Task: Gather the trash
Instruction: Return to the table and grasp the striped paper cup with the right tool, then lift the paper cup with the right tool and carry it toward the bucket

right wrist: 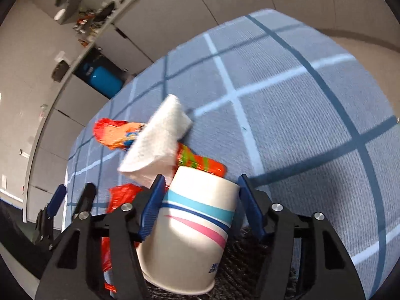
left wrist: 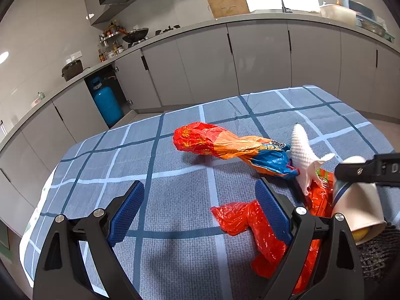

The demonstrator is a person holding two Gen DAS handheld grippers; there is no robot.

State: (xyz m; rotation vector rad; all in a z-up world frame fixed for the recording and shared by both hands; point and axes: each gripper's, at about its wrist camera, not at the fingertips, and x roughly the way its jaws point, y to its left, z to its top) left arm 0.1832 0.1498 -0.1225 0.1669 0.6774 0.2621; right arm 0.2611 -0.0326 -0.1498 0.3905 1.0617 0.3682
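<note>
My right gripper (right wrist: 200,187) is shut on a white paper cup (right wrist: 192,227) with blue and pink stripes, held tilted with its mouth toward me, above a dark woven basket (right wrist: 245,260). The cup (left wrist: 355,207) also shows at the right of the left wrist view, something yellow inside it. A white tissue (right wrist: 156,142) sticks up just left of the cup. My left gripper (left wrist: 200,195) is open and empty above the checked tablecloth (left wrist: 175,200). A crumpled orange-red and blue snack bag (left wrist: 232,147) lies beyond it. A red plastic bag (left wrist: 255,230) lies by its right finger.
The table stands in a kitchen with grey cabinets (left wrist: 250,57) and a counter behind. A blue gas cylinder (left wrist: 107,105) sits in an open cabinet at the left. The table's left edge (left wrist: 40,200) drops to the floor.
</note>
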